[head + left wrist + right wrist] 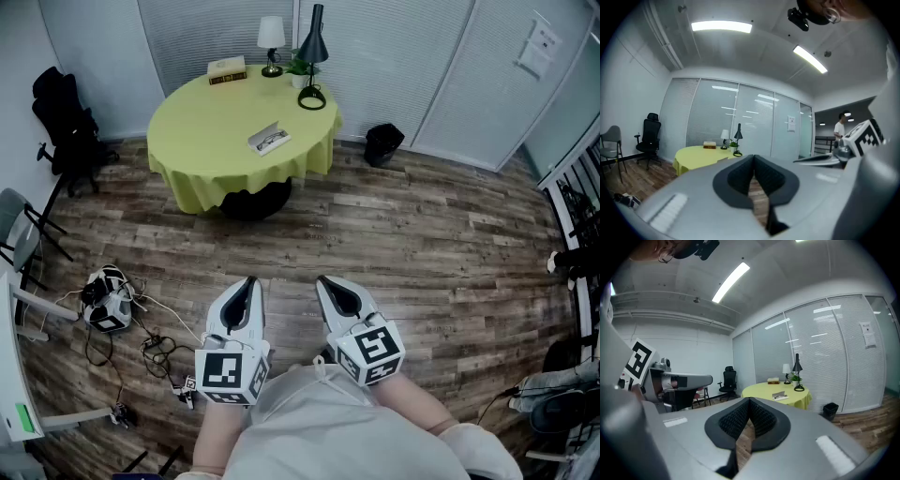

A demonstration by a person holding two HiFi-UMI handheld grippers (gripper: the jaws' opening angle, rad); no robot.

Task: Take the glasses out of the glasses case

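Nothing of the task looks done yet: the yellow-draped round worktop (202, 117) stands well apart from the left claw (251, 281) and right claw (322, 279), both clenched on nothing, while the glasses case (269, 139) lies untouched on that worktop.

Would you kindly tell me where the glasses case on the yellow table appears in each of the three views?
Head view: glasses case at upper centre, on the yellow table.
Left gripper view: small, left of centre, at the table's right end.
Right gripper view: right of centre, on the table's near side.
Shared landmark: the black desk lamp behind it.
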